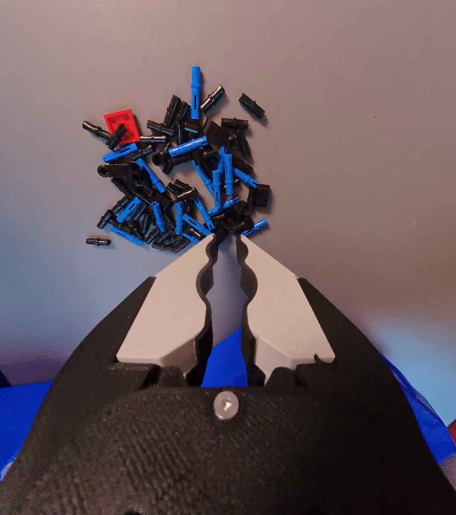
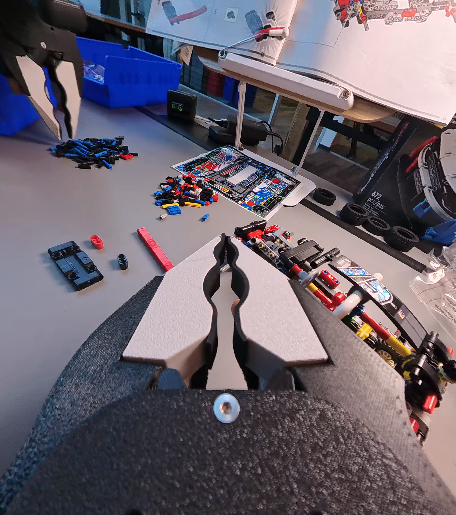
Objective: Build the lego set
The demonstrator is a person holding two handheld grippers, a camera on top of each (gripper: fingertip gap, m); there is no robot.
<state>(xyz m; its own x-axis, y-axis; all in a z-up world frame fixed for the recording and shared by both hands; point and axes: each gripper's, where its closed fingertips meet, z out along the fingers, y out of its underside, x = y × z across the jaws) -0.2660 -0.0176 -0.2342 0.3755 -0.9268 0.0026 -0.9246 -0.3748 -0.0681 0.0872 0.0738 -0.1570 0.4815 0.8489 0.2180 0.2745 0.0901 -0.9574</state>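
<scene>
In the left wrist view a heap of black and blue pins [image 1: 182, 181] lies on the grey table, with a red plate [image 1: 122, 125] at its far left. My left gripper [image 1: 226, 237] has its tips a little apart at the heap's near edge, with a black pin end between them. It also shows in the right wrist view [image 2: 65, 135], over the same heap [image 2: 93, 152]. My right gripper [image 2: 225, 237] is shut, its tips beside the front end of the partly built car chassis [image 2: 318, 278]. I cannot tell if it grips anything.
A red beam [image 2: 154, 249], a black panel [image 2: 74, 264] and two small connectors [image 2: 96, 241] lie left of the right gripper. Farther back are a mixed parts heap [image 2: 185, 195], a sticker sheet [image 2: 238, 178], an instruction stand [image 2: 360, 41], tyres [image 2: 374, 223], the set's box [image 2: 430, 181] and blue bins [image 2: 126, 72]. The tips of one gripper are about 40 centimetres away from the tips of the other. From the left gripper's tips to the red plate [image 1: 122, 125] is close to 9 centimetres. Seen from the right wrist view [image 2: 125, 155] as well.
</scene>
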